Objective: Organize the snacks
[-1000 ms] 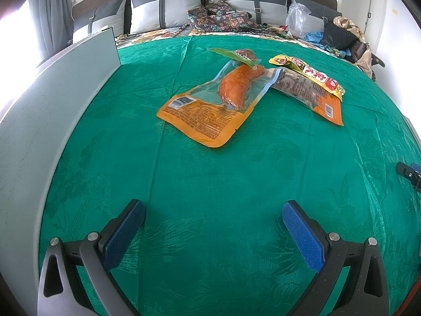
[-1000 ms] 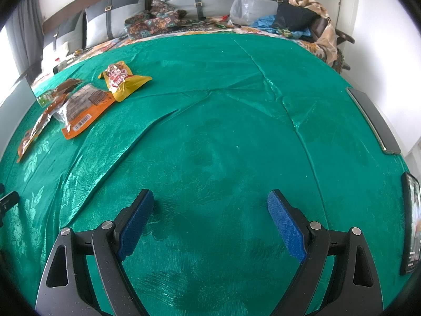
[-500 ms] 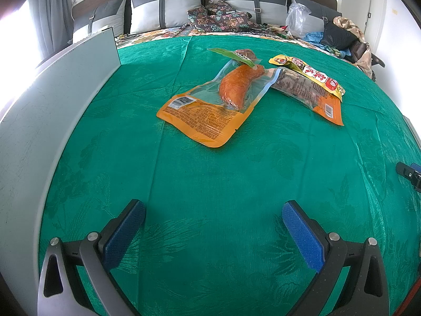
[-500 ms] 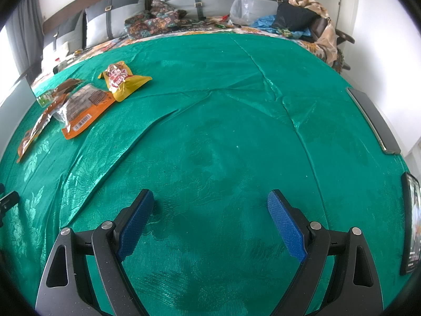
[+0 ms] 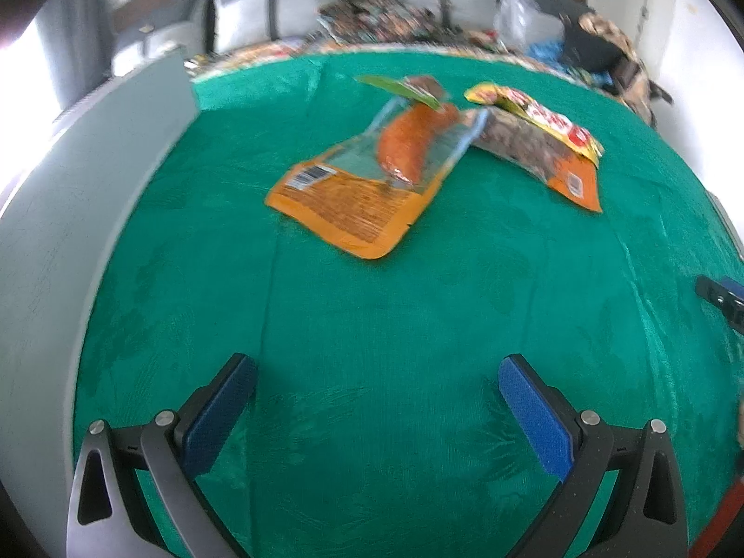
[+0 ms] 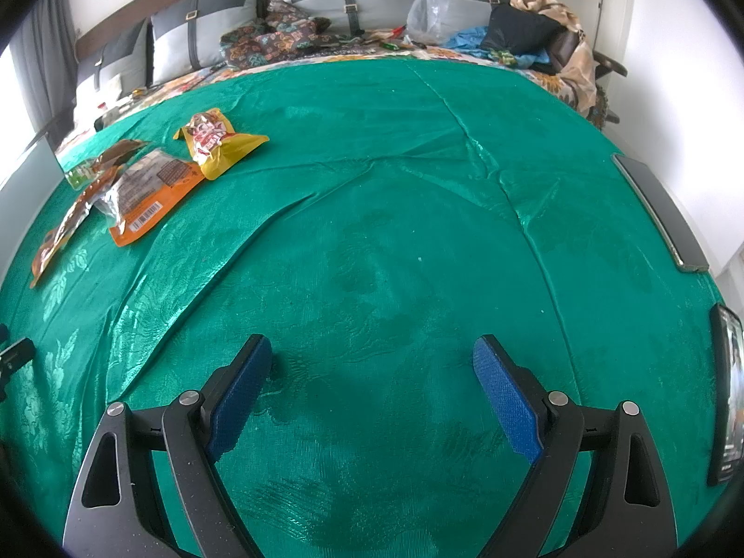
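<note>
A green cloth [image 6: 395, 214] covers the whole bed, and a grey panel [image 5: 69, 214] stands along its left edge. On the cloth the snacks lie loose in one overlapping cluster: the large orange sausage pouch [image 5: 362, 186] nearest, the brown-and-orange packet [image 5: 544, 153] beside it, the yellow bag [image 5: 534, 111] on top of that packet. Both the left gripper [image 5: 376, 395] and right gripper [image 6: 372, 381] hover wide apart and empty over bare cloth, so the sorting looks not yet begun.

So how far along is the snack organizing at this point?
Nothing looks done. The orange sausage pack, brown snack pack and yellow chip bag lie loosely overlapped on the green cloth. Left gripper and right gripper are open, holding nothing. All sorting remains.
</note>
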Tool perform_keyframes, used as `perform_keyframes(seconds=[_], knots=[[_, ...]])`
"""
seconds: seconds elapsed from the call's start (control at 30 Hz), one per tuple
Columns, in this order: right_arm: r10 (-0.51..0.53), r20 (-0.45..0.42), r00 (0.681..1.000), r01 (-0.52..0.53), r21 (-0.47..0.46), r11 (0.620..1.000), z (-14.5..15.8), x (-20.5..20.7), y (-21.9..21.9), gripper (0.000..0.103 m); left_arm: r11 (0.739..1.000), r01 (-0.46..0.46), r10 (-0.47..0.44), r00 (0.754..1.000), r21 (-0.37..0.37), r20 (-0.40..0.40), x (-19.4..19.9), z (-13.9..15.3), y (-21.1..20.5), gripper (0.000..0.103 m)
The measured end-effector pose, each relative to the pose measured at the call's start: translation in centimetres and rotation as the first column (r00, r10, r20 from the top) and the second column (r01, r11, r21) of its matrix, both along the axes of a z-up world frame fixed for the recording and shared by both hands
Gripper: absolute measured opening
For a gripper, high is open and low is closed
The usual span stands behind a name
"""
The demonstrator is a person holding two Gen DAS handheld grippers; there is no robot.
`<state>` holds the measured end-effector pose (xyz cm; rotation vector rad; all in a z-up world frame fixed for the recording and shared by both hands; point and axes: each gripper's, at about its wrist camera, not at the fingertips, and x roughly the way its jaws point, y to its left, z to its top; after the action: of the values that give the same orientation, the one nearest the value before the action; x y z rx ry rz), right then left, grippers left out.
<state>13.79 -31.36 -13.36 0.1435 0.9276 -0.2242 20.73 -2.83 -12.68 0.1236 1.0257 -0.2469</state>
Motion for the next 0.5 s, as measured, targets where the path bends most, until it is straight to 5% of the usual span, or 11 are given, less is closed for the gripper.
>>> perform_keyframes(seconds=[0.23,0.5], knots=[[0.000,0.000,1.000,0.000,0.000,1.000,0.0,0.0,0.0,0.091,0.990,0.129,-0.127,0.991,0.049,-0.053,7.7,3.5,-1.3,0.103],[0.000,0.000,1.000,0.000,0.001,1.000,0.0,0.0,0.1,0.091,0.984,0.163,-0.150,0.975,0.066,-0.166,16.2,0.2,-3.7,0.103]])
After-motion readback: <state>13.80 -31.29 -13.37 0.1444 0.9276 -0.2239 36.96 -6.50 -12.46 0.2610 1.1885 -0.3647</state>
